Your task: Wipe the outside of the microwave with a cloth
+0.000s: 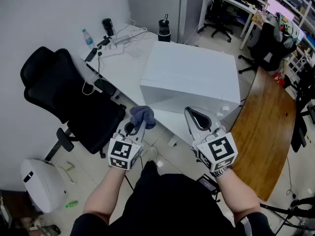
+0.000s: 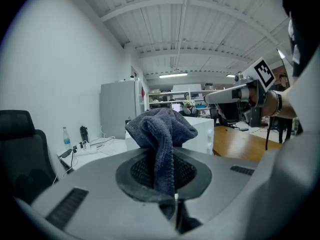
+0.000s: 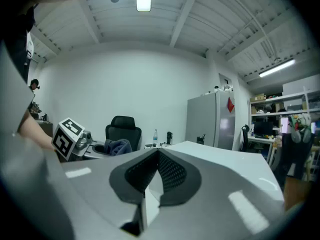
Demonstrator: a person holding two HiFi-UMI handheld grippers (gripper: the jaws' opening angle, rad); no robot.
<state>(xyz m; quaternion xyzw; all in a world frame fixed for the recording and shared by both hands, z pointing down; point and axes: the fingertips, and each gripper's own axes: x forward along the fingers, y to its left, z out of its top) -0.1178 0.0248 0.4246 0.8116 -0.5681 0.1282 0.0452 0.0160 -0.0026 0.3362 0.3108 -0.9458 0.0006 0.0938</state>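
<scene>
A white microwave stands on a white table, just beyond both grippers. My left gripper is shut on a bunched blue-grey cloth, held in the air short of the microwave's near left corner. In the left gripper view the cloth bulges above the jaws and hangs down between them, with the microwave behind it. My right gripper is level with the left one, before the microwave's front, jaws shut with nothing between them. In the right gripper view its pads meet.
A black office chair stands left of the table. A water bottle, cables and a power strip and a black mug sit at the table's far side. A curved wooden table lies to the right, a white appliance on the floor.
</scene>
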